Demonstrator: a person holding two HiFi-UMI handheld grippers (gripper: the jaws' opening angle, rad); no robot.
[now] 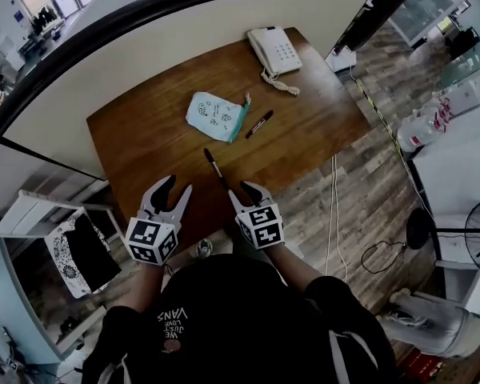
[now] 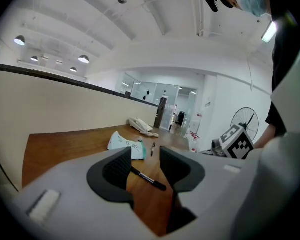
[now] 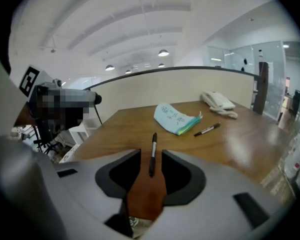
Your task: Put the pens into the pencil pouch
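A light blue pencil pouch (image 1: 216, 114) lies flat on the middle of the wooden table (image 1: 136, 134). One black pen (image 1: 258, 124) rests just right of it. A second black pen (image 1: 217, 170) lies nearer the front edge, between my two grippers. My right gripper (image 1: 244, 192) is open, and in the right gripper view this pen (image 3: 152, 153) lies on the wood with its near end in the gap of that gripper (image 3: 150, 157), untouched by the pads. My left gripper (image 1: 174, 189) is also open and empty. The same pen (image 2: 148, 178) lies just beyond its gripper (image 2: 144, 156), with the pouch (image 2: 124, 144) farther back.
A white desk phone (image 1: 274, 50) with a coiled cord sits at the table's far right corner. A cream partition wall (image 1: 144, 62) borders the table's far side. The front edge of the table is right under my grippers. A white cabinet (image 1: 40, 214) stands left, and a cable (image 1: 333, 214) trails on the floor at the right.
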